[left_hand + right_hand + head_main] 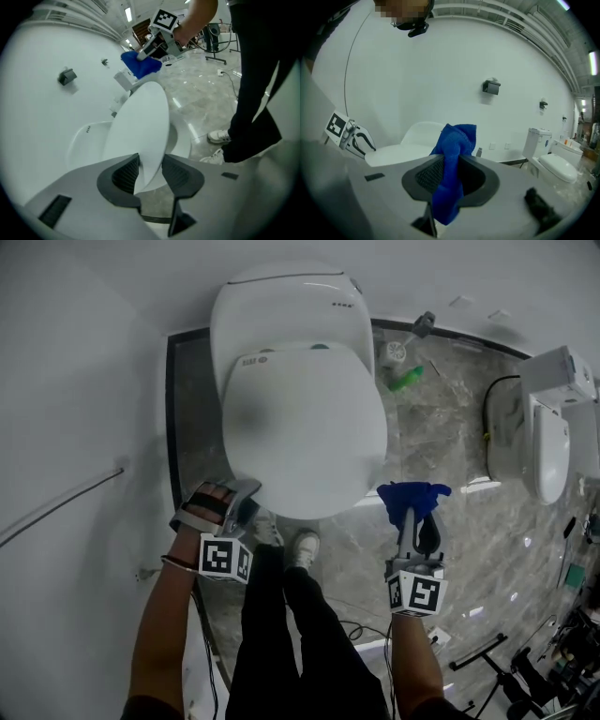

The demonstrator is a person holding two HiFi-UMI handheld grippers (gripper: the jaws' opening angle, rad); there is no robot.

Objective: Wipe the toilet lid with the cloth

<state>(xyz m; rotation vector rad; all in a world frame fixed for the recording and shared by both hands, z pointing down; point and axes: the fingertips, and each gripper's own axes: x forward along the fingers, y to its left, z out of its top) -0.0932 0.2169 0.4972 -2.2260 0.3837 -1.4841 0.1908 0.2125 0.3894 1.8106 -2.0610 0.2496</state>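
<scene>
Grippers first: L gripper (151,173) has jaws spread, astride front-left rim of toilet lid (305,427), not clamping. R gripper (451,177) pinches blue cloth (457,140), just off front-right rim. Lid closed, long axis running away from person; cloth needs to go fwd-left.

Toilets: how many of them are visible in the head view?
2. The near toilet stands in the middle, just ahead of the person; the second toilet stands at the right edge. Others may be hidden beyond the frame.
</scene>
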